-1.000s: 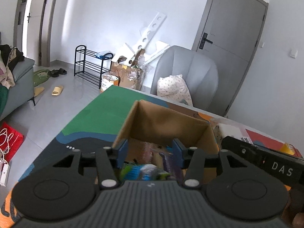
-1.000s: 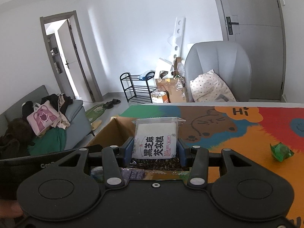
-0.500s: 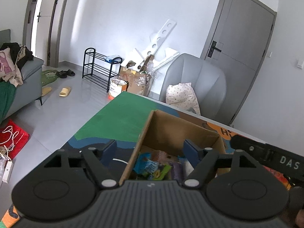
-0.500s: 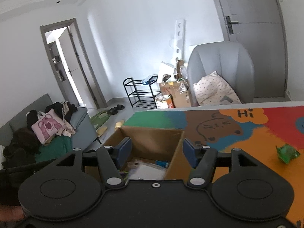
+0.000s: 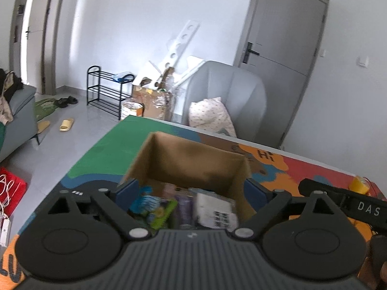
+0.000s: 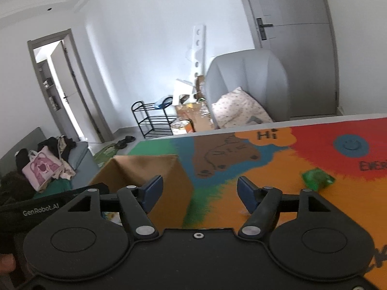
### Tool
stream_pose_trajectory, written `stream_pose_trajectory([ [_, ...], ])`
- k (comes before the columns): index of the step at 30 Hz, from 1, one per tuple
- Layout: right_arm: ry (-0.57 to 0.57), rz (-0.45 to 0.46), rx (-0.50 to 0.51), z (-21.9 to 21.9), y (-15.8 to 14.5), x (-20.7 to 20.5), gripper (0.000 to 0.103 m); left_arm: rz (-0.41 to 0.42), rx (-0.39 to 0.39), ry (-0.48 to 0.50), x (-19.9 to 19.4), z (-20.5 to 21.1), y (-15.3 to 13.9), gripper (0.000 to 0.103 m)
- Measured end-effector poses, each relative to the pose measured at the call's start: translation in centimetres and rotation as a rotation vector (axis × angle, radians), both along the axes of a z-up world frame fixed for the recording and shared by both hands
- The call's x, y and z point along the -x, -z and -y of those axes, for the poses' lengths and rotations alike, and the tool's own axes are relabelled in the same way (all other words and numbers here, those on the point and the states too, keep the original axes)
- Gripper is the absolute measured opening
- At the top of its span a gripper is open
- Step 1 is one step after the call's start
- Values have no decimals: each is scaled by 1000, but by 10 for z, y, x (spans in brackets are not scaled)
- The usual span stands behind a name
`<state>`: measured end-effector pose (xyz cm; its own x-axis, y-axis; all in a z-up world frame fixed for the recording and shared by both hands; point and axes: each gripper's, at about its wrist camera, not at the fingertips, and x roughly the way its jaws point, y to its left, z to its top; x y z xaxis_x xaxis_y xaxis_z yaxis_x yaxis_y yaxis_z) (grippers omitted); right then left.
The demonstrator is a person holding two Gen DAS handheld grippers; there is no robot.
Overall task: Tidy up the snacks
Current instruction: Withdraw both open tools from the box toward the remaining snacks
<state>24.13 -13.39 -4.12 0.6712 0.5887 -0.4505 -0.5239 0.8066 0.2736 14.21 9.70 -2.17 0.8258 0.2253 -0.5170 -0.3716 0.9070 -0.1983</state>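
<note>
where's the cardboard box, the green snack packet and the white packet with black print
cardboard box (image 5: 193, 162), left wrist view, inner far wall
green snack packet (image 6: 318, 178), right wrist view, wrapper middle
white packet with black print (image 5: 215, 209), left wrist view, printed face

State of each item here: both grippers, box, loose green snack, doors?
Left gripper: jaws open, empty.
Right gripper: jaws open, empty.
Box: open, holds snacks.
Green snack: on the mat, outside the box.
Grey door: shut.
Far door: open.

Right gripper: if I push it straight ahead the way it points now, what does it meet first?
Probably the colourful table mat: the open right gripper points at bare mat between the cardboard box and the green snack packet. Depth is uncertain.
</note>
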Motion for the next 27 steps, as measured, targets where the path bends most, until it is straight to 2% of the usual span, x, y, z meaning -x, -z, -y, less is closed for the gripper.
stream_pose_trajectory([
  [13, 106, -5, -11, 63, 7, -2, 97, -28, -9, 113, -22, 52, 6, 98],
  [19, 141, -6, -15, 84, 11, -6, 102, -35, -19, 155, -32, 76, 8, 98],
  [27, 197, -11, -7, 112, 19, -12, 103, -52, -25, 197, -44, 102, 14, 98],
])
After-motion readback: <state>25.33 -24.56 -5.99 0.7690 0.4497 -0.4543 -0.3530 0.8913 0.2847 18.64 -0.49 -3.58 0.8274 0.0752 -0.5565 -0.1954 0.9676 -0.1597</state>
